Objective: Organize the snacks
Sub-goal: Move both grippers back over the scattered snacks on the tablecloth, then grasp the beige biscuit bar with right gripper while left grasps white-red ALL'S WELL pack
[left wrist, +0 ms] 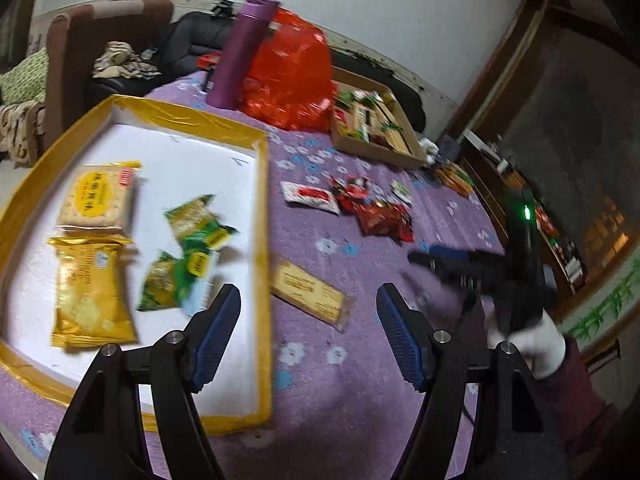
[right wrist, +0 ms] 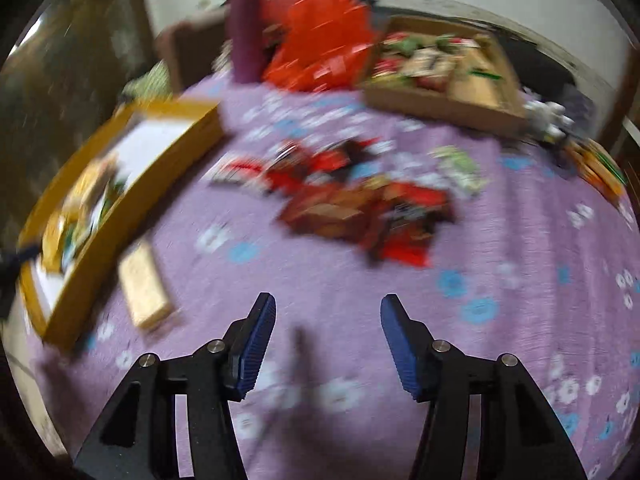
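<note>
Yellow-rimmed tray (left wrist: pixel 262 216) on the purple cloth (left wrist: pixel 320 380) holds cracker packs (left wrist: pixel 96 200) and green packets (left wrist: pixel 192 240), a gold pack (left wrist: pixel 308 290) lies just beside it, red snacks (right wrist: pixel 360 208) sit mid-table, and both the left gripper (left wrist: pixel 308 320) and right gripper (right wrist: pixel 328 332) hover wide open, empty.

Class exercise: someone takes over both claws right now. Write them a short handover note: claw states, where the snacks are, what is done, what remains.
Left claw: open, empty, above the yellow-rimmed tray's right edge.
Right claw: open, empty, over the purple cloth.
Done: two yellow biscuit packs and some green packets lie in the tray.
Left: the long gold packet beside the tray and the red snack pile mid-table are still loose. The cardboard box at the back already holds snacks.
</note>
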`<control>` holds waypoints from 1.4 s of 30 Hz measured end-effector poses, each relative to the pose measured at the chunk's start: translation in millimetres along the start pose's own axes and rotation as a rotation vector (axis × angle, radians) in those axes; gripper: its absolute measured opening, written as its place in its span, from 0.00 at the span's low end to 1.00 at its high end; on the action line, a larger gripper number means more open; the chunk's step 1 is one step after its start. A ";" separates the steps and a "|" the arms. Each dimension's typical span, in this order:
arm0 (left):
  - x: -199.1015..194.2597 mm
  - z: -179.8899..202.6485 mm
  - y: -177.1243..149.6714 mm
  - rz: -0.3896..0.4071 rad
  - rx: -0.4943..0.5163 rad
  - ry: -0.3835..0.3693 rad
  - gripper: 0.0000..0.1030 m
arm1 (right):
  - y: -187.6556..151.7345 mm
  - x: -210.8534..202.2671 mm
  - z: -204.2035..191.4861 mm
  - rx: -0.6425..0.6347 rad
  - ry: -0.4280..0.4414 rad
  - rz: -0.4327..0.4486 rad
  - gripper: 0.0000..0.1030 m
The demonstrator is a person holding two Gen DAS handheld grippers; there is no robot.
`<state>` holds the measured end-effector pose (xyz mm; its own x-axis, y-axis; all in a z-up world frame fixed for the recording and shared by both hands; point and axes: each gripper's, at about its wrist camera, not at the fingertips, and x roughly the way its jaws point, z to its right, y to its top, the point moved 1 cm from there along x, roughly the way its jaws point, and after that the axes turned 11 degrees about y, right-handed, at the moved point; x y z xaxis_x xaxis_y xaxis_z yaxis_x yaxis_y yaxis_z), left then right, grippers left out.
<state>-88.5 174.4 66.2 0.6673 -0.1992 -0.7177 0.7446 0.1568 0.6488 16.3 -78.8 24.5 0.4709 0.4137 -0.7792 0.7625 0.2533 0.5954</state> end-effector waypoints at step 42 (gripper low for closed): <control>132.1 82.6 89.0 -0.175 0.315 0.094 0.68 | -19.7 2.5 56.7 0.129 0.128 0.043 0.35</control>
<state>64.5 82.2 50.0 0.5400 -0.1046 -0.8351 0.8156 -0.1798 0.5499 27.7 -132.3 -0.3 0.4498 0.5320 -0.7174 0.7975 0.1224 0.5907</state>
